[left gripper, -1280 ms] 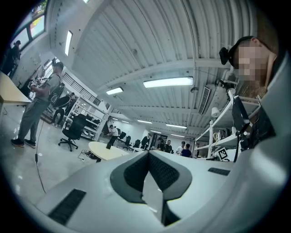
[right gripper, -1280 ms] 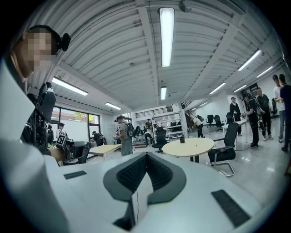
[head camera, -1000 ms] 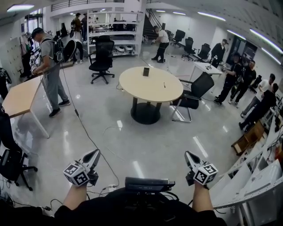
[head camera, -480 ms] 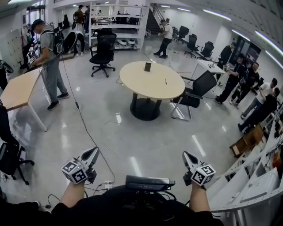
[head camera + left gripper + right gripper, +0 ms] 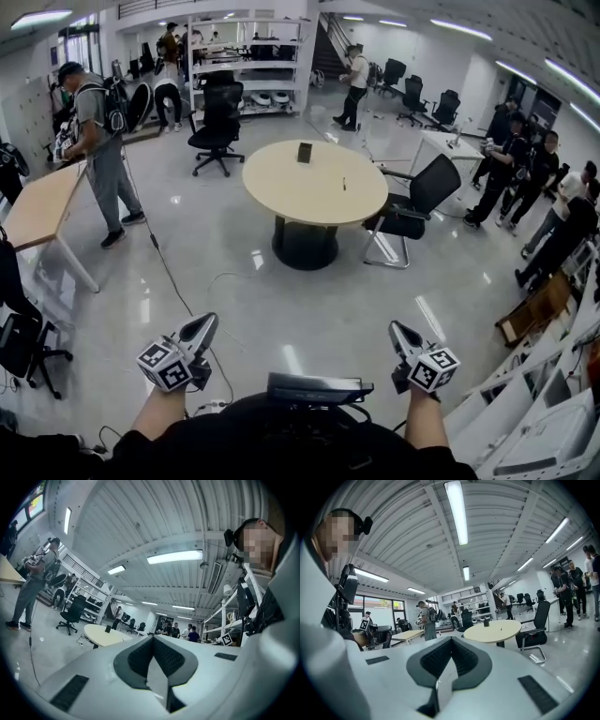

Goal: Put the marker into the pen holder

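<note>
A round beige table (image 5: 314,187) stands several steps ahead in an open office floor. On it sit a small dark pen holder (image 5: 305,152) near the far edge and a thin dark marker (image 5: 344,184) to its right. My left gripper (image 5: 208,322) and right gripper (image 5: 396,326) are held low in front of my body, far from the table. Both are shut, with nothing between the pads. The left gripper view shows its jaws (image 5: 153,637) closed, with the table (image 5: 101,634) far off. The right gripper view shows closed jaws (image 5: 451,639), the table (image 5: 492,631) and the pen holder (image 5: 486,623).
A black office chair (image 5: 412,202) stands at the table's right side. A cable (image 5: 173,272) runs across the glossy floor on the left. A wooden desk (image 5: 42,206) and a standing person (image 5: 98,141) are at the left, with a group of people (image 5: 534,187) and white shelving (image 5: 553,412) at the right.
The head view has shifted slightly and the round table sits a little lower in the picture. Both grippers stay low and shut. The person at the left has stepped a little.
</note>
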